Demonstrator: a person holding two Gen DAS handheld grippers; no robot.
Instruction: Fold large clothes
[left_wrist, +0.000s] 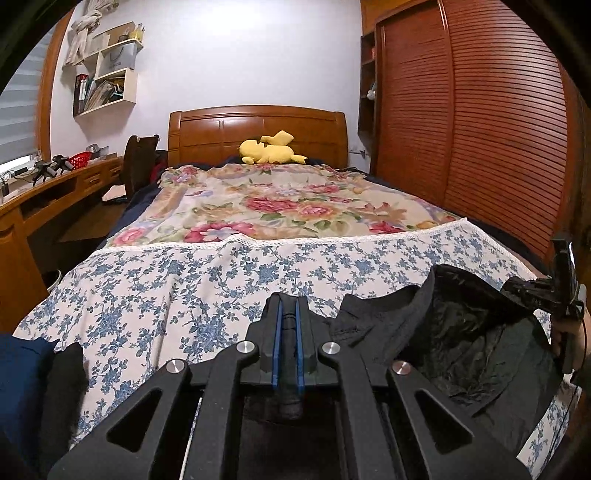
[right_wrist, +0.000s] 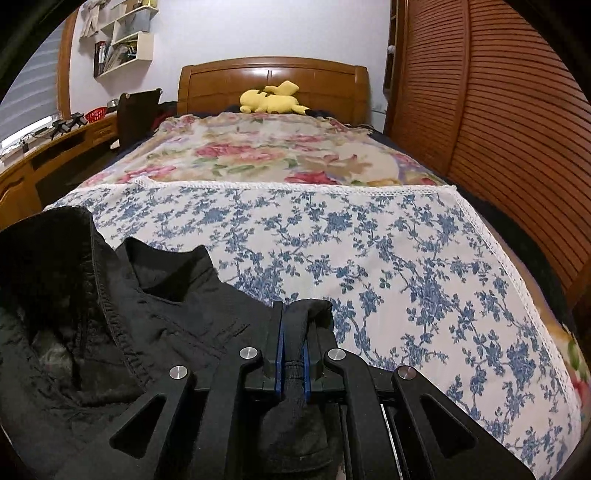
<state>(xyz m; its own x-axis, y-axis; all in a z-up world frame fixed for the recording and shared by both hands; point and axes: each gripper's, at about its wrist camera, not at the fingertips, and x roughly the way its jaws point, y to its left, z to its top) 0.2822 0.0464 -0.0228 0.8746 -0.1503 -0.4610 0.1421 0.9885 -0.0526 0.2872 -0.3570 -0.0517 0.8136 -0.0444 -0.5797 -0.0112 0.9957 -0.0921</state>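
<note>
Over the near end of the bed (right_wrist: 424, 258), I hold the black garment (right_wrist: 155, 314) by its waistband edge, left hand-held gripper (left_wrist: 289, 317) and right hand-held gripper (right_wrist: 293, 325) each pinching a fold of it. Risk, as I judge it: the thin pinched edge may slip out under the hanging weight, collapsing the garment into a heap.

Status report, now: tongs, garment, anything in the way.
Left tongs shut on black garment. Right tongs shut on it too. Garment held above blue-flowered cloth. Nothing in the way ahead.
</note>
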